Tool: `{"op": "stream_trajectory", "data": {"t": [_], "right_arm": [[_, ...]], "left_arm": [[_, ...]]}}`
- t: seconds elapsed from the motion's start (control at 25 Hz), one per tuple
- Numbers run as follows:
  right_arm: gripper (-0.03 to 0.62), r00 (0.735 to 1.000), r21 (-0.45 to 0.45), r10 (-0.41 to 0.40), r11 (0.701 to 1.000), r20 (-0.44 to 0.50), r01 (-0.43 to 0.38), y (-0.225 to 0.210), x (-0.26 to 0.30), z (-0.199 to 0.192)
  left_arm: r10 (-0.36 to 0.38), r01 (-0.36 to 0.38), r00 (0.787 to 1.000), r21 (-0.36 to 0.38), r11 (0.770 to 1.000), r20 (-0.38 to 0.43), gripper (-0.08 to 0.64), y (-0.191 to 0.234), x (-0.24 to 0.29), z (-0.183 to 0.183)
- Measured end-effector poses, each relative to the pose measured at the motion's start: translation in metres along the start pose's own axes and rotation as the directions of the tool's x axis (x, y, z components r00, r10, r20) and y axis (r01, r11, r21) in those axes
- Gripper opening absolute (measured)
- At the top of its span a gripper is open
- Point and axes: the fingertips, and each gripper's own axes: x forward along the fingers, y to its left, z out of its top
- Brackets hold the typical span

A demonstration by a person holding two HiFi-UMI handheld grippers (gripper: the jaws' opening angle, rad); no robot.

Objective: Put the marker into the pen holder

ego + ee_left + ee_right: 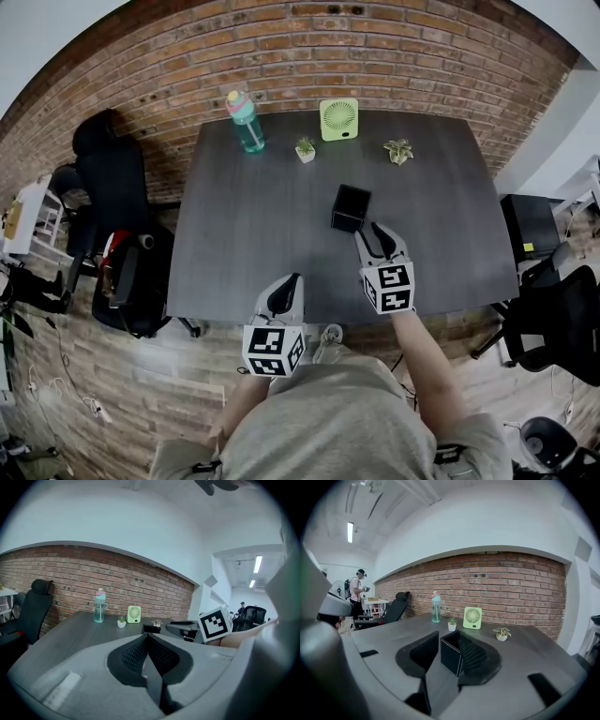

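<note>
On the dark surface (262, 234) that fills the middle of the scene, nothing of the task's things lies loose. My right claw (372, 234) hangs just near of the black pen holder (350, 208), its jaws spread wide and gripping nothing. My left claw (284, 286) sits at the near edge with its jaws pressed together, and I see nothing between them. I find the marker in no view. The holder's mouth is dark from above, so I judge it may already be inside, but I cannot confirm that.

The risk is the right claw's tips: they are just beside a light holder, and a careless swing could tip or shove it.

Only the right claw view shows the holder's near corner framed between my open jaws. Only the head view looks down into the holder's top. The left claw view alone catches the right claw from the side.
</note>
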Motion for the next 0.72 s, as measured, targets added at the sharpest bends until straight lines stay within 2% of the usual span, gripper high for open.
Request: {"op": "stream_trajectory", "data": {"t": [0.28, 0.52, 0.72], "right_arm": [[0.124, 0.999, 0.015, -0.010, 1.000, 0.050, 0.009, 0.020, -0.051, 0.010], [0.118, 0.996, 0.034, 0.014, 0.999, 0.090, -0.017, 0.049, -0.096, 0.016], [0.064, 0.992, 0.046, 0.005, 0.999, 0.128, -0.011, 0.068, -0.137, 0.017]], "left_arm": [[-0.010, 0.010, 1.000, 0.008, 1.000, 0.014, 0.017, -0.012, -0.033, -0.010], [-0.011, 0.011, 1.000, 0.011, 1.000, 0.020, 0.017, -0.020, -0.067, -0.023], [-0.019, 0.019, 1.000, 0.018, 1.000, 0.024, 0.017, -0.032, -0.095, -0.036]]}}
